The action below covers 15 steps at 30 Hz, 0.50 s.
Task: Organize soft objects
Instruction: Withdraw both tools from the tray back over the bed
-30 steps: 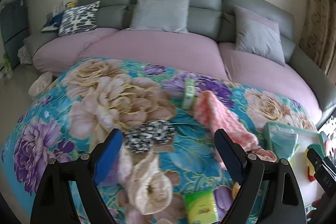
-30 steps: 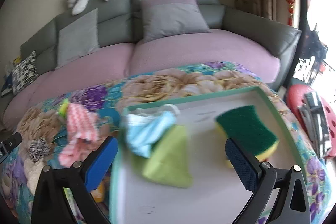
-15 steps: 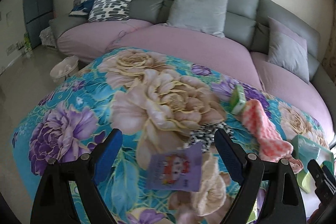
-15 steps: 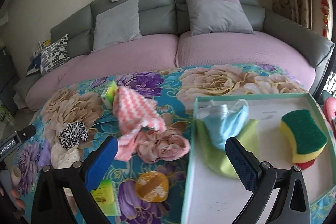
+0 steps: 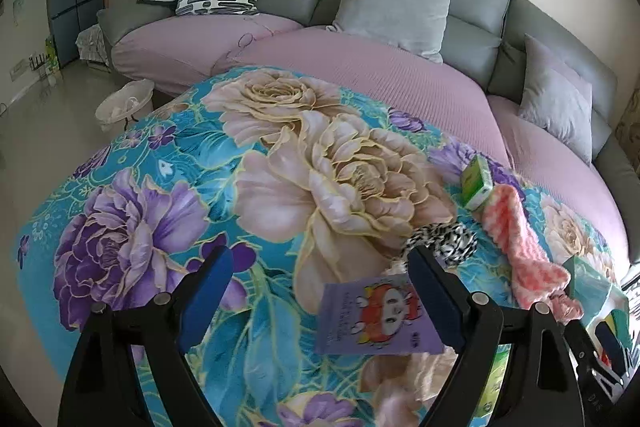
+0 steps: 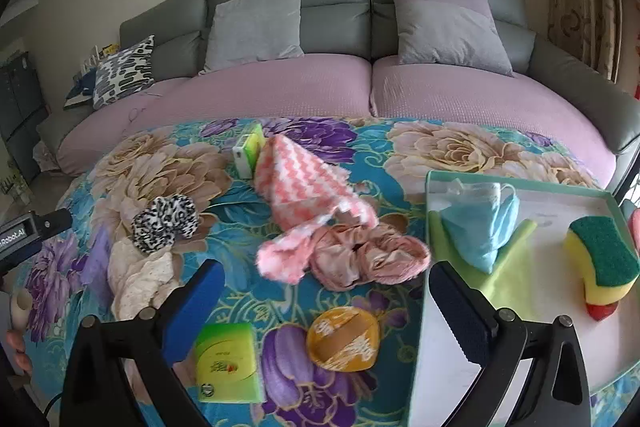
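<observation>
So the sorting looks partly done, I'd say: the tray (image 6: 520, 183) at the right of the right wrist view already holds a blue face mask (image 6: 478, 231) lying on a green cloth (image 6: 508, 279), plus a sponge (image 6: 602, 263) at the far right. Left out on the floral blanket (image 6: 460, 147) are the pink zigzag cloth (image 6: 308, 195) at centre, the pink satin scrunchie (image 6: 368, 259) touching its lower end, the leopard scrunchie (image 6: 164, 219) at centre left with a cream cloth (image 6: 138, 279) just below it, two green tissue packs (image 6: 226, 363), an orange pouch (image 6: 342, 339) and a purple packet (image 5: 372, 315) (most of the pile, really). The right gripper (image 6: 324, 311) is wide open with nothing in it, sitting low centre over the orange pouch. The left gripper (image 5: 320, 295) is also spread wide and empty, with the purple packet by its right finger. Compared with a second ago, both views have swung left: the right one used to be filled by the tray, and the left one now shows far more bare blanket.
</observation>
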Each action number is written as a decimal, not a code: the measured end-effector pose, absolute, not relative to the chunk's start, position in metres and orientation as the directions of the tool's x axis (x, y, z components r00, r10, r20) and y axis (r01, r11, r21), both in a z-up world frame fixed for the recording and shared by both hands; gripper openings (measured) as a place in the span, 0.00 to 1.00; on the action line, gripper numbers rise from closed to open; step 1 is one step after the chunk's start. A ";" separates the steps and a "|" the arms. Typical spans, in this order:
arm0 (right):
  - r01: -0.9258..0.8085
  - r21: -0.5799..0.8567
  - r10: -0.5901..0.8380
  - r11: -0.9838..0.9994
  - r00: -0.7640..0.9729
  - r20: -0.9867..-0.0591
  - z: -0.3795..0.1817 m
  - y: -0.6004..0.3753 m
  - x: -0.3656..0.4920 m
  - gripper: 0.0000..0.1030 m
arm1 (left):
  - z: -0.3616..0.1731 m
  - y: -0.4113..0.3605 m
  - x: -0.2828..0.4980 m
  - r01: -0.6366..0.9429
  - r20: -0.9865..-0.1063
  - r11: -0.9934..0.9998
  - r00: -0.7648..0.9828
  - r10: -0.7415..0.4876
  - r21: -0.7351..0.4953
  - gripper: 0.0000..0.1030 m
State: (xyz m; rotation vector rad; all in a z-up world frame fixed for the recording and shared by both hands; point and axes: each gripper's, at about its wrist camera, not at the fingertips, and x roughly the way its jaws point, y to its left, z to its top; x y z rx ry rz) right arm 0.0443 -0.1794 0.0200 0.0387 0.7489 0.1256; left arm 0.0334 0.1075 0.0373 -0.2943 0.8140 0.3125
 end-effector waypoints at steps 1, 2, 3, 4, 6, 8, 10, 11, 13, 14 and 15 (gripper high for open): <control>-0.105 0.097 0.142 0.990 0.721 -0.679 0.019 -0.179 0.043 1.00 | 0.037 0.109 0.032 -0.379 -0.747 0.915 0.646 0.156 -0.136 0.87; -0.112 0.118 0.162 0.987 0.713 -0.682 0.017 -0.178 0.043 1.00 | 0.037 0.110 0.032 -0.374 -0.748 0.916 0.647 0.148 -0.142 0.87; -0.118 0.135 0.179 0.984 0.704 -0.688 0.015 -0.177 0.043 1.00 | 0.038 0.110 0.031 -0.369 -0.748 0.917 0.649 0.140 -0.149 0.87; -0.126 0.147 0.193 0.981 0.696 -0.692 0.013 -0.176 0.043 1.00 | 0.038 0.110 0.032 -0.359 -0.748 0.920 0.652 0.127 -0.157 0.87; -0.143 0.152 0.209 0.978 0.685 -0.698 0.011 -0.171 0.040 1.00 | 0.038 0.108 0.032 -0.332 -0.747 0.927 0.658 0.097 -0.172 0.87; -0.164 0.153 0.224 0.975 0.679 -0.699 0.009 -0.167 0.037 1.00 | 0.037 0.104 0.034 -0.310 -0.752 0.935 0.655 0.078 -0.173 0.87; -0.176 0.154 0.233 0.972 0.670 -0.705 0.008 -0.162 0.035 1.00 | 0.035 0.100 0.035 -0.290 -0.759 0.943 0.647 0.069 -0.161 0.87; -0.183 0.153 0.237 0.971 0.665 -0.708 0.006 -0.159 0.035 1.00 | 0.035 0.099 0.035 -0.283 -0.761 0.946 0.646 0.067 -0.157 0.87; -0.193 0.152 0.243 0.969 0.654 -0.716 0.004 -0.154 0.033 0.99 | 0.034 0.100 0.034 -0.283 -0.761 0.945 0.645 0.064 -0.161 0.87; -0.203 0.147 0.246 0.968 0.646 -0.723 0.002 -0.150 0.032 0.98 | 0.034 0.102 0.034 -0.289 -0.762 0.943 0.645 0.063 -0.167 0.87; -0.213 0.144 0.250 0.966 0.638 -0.728 0.000 -0.146 0.031 0.97 | 0.033 0.105 0.033 -0.300 -0.763 0.938 0.643 0.064 -0.173 0.87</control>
